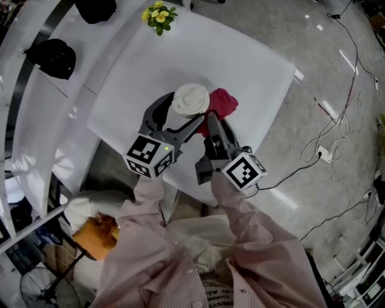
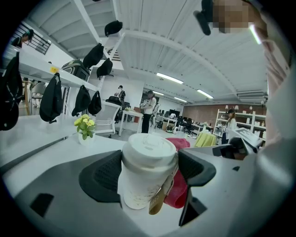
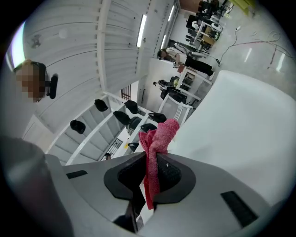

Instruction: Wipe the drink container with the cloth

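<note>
Drink container (image 2: 147, 169) gripped in L gripper (image 2: 150, 173) jaws; R gripper (image 3: 150, 178) jaws pinch cloth (image 3: 159, 134), partly hidden behind it.

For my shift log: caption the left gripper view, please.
Left gripper clamps a white lidded paper cup between its jaws, a red fabric cloth bunched beside it.

White cup (image 2: 147, 171), red cloth (image 3: 155, 152), yellow flowers (image 1: 159, 15), white table (image 1: 240, 66).
</note>
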`<move>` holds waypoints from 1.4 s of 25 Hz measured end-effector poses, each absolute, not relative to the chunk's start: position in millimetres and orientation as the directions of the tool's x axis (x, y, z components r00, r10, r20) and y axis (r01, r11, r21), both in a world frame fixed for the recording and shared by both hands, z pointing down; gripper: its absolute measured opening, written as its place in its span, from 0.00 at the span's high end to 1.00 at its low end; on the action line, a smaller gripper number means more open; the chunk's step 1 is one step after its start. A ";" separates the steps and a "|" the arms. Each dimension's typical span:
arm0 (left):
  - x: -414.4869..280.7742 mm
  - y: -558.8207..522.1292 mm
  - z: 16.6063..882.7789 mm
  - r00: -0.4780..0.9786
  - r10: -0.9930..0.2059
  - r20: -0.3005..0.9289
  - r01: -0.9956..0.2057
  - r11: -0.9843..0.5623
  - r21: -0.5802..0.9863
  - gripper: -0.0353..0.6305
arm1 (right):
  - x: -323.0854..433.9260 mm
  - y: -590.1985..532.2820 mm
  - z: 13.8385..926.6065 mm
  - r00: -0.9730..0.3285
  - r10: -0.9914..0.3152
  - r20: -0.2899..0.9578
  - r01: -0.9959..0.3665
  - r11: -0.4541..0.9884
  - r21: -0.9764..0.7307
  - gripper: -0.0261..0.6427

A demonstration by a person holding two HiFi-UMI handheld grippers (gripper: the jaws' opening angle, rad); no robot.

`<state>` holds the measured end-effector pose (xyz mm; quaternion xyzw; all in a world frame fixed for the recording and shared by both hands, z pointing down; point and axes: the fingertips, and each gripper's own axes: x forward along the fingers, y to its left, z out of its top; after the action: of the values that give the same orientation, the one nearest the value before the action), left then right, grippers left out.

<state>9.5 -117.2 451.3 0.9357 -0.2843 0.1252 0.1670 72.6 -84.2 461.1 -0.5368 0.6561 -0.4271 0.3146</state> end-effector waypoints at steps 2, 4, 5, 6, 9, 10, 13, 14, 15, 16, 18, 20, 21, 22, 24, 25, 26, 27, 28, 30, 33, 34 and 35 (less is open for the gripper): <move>8.7 -117.6 451.2 0.808 -0.491 0.326 -0.573 -0.783 0.242 0.38 | 71.0 -85.9 461.8 -0.221 -0.974 0.040 -0.430 0.061 -0.901 0.89; 8.2 -117.8 451.2 0.808 -0.493 0.322 -0.573 -0.782 0.243 0.38 | 70.1 -85.1 467.2 -0.209 -0.977 0.050 -0.410 0.041 -0.911 0.89; 8.2 -117.8 451.2 0.809 -0.494 0.319 -0.574 -0.782 0.243 0.38 | 70.0 -84.5 469.9 -0.203 -0.978 0.054 -0.398 0.033 -0.917 0.89; 8.3 -117.7 451.2 0.809 -0.495 0.317 -0.573 -0.782 0.244 0.38 | 70.0 -84.3 472.1 -0.199 -0.978 0.054 -0.391 0.029 -0.920 0.89; 8.1 -117.6 451.3 0.810 -0.497 0.312 -0.573 -0.782 0.245 0.38 | 69.9 -84.6 478.4 -0.195 -0.979 0.056 -0.388 0.025 -0.921 0.89; 7.9 -117.7 451.5 0.810 -0.497 0.310 -0.574 -0.781 0.246 0.38 | 69.5 -85.1 479.7 -0.196 -0.979 0.056 -0.391 0.026 -0.920 0.89; 7.0 -118.0 452.8 0.811 -0.499 0.305 -0.574 -0.781 0.246 0.38 | 67.2 -86.0 486.1 -0.194 -0.979 0.058 -0.394 0.023 -0.919 0.89; 6.8 -118.0 453.1 0.812 -0.500 0.302 -0.573 -0.781 0.247 0.38 | 66.4 -85.9 489.0 -0.192 -0.979 0.062 -0.397 0.020 -0.918 0.89; 6.8 -117.9 453.3 0.812 -0.500 0.301 -0.573 -0.781 0.248 0.38 | 65.7 -85.7 491.7 -0.191 -0.979 0.067 -0.401 0.015 -0.916 0.89; 6.8 -117.8 453.3 0.812 -0.500 0.300 -0.573 -0.781 0.249 0.38 | 65.2 -85.4 494.8 -0.190 -0.979 0.074 -0.404 0.010 -0.915 0.89; 6.5 -117.6 453.3 0.810 -0.502 0.302 -0.575 -0.779 0.248 0.38 | 64.3 -84.4 502.9 -0.186 -0.978 0.092 -0.405 -0.009 -0.914 0.89; 6.3 -117.8 453.4 0.809 -0.505 0.302 -0.578 -0.778 0.248 0.38 | 63.9 -82.0 514.8 -0.181 -0.976 0.122 -0.403 -0.039 -0.914 0.89; 6.3 -117.9 453.6 0.808 -0.506 0.301 -0.578 -0.777 0.248 0.38 | 63.8 -81.2 520.0 -0.180 -0.975 0.133 -0.402 -0.050 -0.914 0.89; 6.3 -118.0 453.6 0.808 -0.506 0.300 -0.579 -0.777 0.248 0.38 | 63.9 -80.9 524.1 -0.179 -0.974 0.141 -0.404 -0.058 -0.913 0.89; 6.3 -117.9 453.4 0.808 -0.508 0.299 -0.580 -0.776 0.248 0.38 | 63.8 -81.2 530.1 -0.181 -0.971 0.154 -0.409 -0.068 -0.910 0.89; 6.3 -117.7 453.2 0.808 -0.509 0.297 -0.580 -0.776 0.248 0.38 | 63.4 -81.5 532.5 -0.183 -0.970 0.159 -0.410 -0.071 -0.909 0.89; 6.3 -117.6 453.1 0.807 -0.510 0.296 -0.581 -0.775 0.248 0.38 | 63.3 -82.0 535.0 -0.184 -0.969 0.164 -0.410 -0.076 -0.909 0.89; 6.2 -117.6 453.0 0.807 -0.511 0.295 -0.582 -0.775 0.249 0.38 | 63.5 -82.9 537.6 -0.183 -0.968 0.170 -0.412 -0.082 -0.908 0.89; 6.2 -117.7 453.1 0.807 -0.512 0.293 -0.582 -0.774 0.249 0.38 | 63.8 -84.1 540.0 -0.182 -0.967 0.176 -0.416 -0.087 -0.905 0.89; 6.5 -118.0 453.2 0.808 -0.513 0.291 -0.582 -0.773 0.251 0.38 | 64.9 -86.0 545.2 -0.183 -0.964 0.193 -0.433 -0.097 -0.896 0.89; 7.4 -117.7 452.6 0.807 -0.514 0.291 -0.583 -0.771 0.256 0.38 | 66.0 -87.0 551.7 -0.190 -0.959 0.209 -0.446 -0.105 -0.889 0.89; 7.2 -117.5 452.7 0.807 -0.514 0.290 -0.583 -0.771 0.257 0.38 | 66.0 -87.4 553.3 -0.192 -0.958 0.213 -0.449 -0.107 -0.887 0.89; 6.8 -117.5 452.9 0.807 -0.516 0.289 -0.584 -0.770 0.256 0.38 | 66.1 -88.0 555.0 -0.194 -0.957 0.216 -0.451 -0.108 -0.886 0.89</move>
<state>6.8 -117.5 452.9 0.9354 -0.2939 0.1013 0.1687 66.1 -88.0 555.0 -0.5755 0.6117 -0.4722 0.2676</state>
